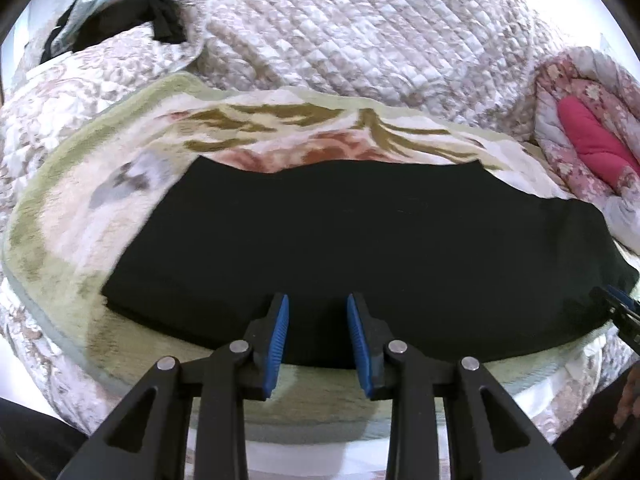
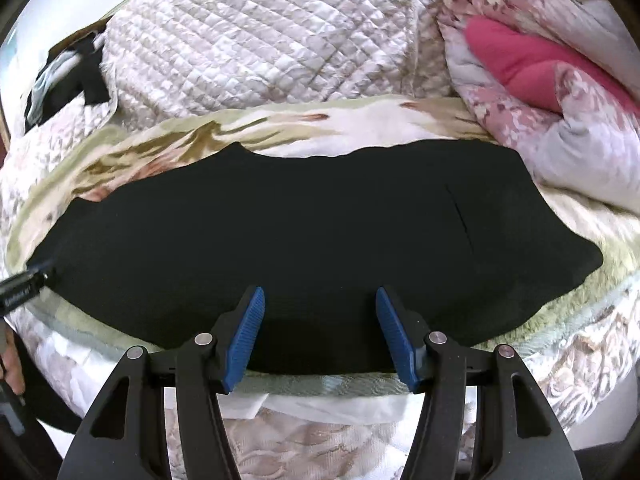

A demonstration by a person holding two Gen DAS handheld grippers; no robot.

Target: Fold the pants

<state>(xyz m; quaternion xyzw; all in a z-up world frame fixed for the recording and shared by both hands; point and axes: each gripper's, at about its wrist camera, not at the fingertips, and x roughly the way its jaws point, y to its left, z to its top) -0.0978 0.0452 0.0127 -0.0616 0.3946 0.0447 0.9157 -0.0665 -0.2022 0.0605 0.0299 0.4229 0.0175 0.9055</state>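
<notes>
Item 1, pants (image 1: 360,248): black, laid flat as a long folded band across the middle of both wrist views, near edge running along the near edge of the bed. In the right wrist view the pants (image 2: 304,240) show a short seam line toward 2 o'clock and a wavy far edge.

Item 2, blanket (image 1: 80,208): fleecy, pale green border, flower print in rust and olive. It lies directly under the pants and shows around them from 9 through 12 to 3 o'clock.

Item 3, quilt (image 1: 360,32): stitched in small squares, pale beige and white, bunched at 12 o'clock beyond the blanket.

Item 4, comforter (image 1: 576,120): pink floral with a bright pink lining, rolled up at 2 o'clock in the left wrist view, at 1 o'clock in the right.

Item 5, dark clothes (image 1: 120,12): a black and pale blue heap at 10 to 11 o'clock, well apart from the pants.

Item 6, left gripper (image 1: 317,304): blue-padded fingers parted a little, tips over the near edge of the pants at 6 o'clock, no cloth pinched between them.

Item 7, right gripper (image 2: 320,296): fingers spread wider, tips likewise over the near edge of the pants at 6 o'clock, nothing clamped. Its tip shows at 4 o'clock in the left wrist view, by the pants' right end
</notes>
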